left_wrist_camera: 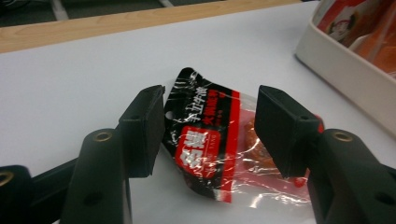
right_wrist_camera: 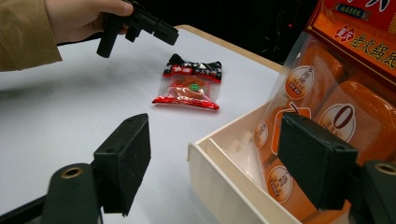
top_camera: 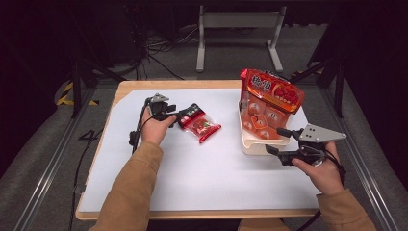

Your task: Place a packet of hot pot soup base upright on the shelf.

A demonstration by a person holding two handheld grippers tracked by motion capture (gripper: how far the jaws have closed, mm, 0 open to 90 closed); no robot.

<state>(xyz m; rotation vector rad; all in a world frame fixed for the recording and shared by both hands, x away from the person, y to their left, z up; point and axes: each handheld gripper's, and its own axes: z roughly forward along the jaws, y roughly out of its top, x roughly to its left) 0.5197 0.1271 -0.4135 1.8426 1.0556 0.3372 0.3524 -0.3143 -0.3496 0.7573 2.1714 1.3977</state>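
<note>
While the left gripper [top_camera: 179,115] hangs over the left half of the white bench [top_camera: 202,168], its fingers [left_wrist_camera: 144,130] straddle the black top end of the small snack packet [top_camera: 199,123], one on each side, and they are released: daylight shows between each pad and the wrapper in the left gripper view, so nothing is pinched yet. That packet, black at its header and red and clear below, lies flat on the bench a little left of centre, its black end toward the left hand [top_camera: 155,129] and its red end pointing right and near. Over on the right, the cream tray [top_camera: 250,144] sits at the bench's right side, well apart from the packet, and a big orange bag [top_camera: 269,96] leans upright in it, its top tilted toward the far edge. Right beside the tray's near right corner, the right gripper [top_camera: 279,142] is held level in the right hand [top_camera: 325,171], a grey plate [top_camera: 320,134] on top. Its fingers [right_wrist_camera: 123,161] stand wide and released, and in the right gripper view they frame the tray's corner without touching it, one out over the bare bench, the other in front of the orange bag.
</note>
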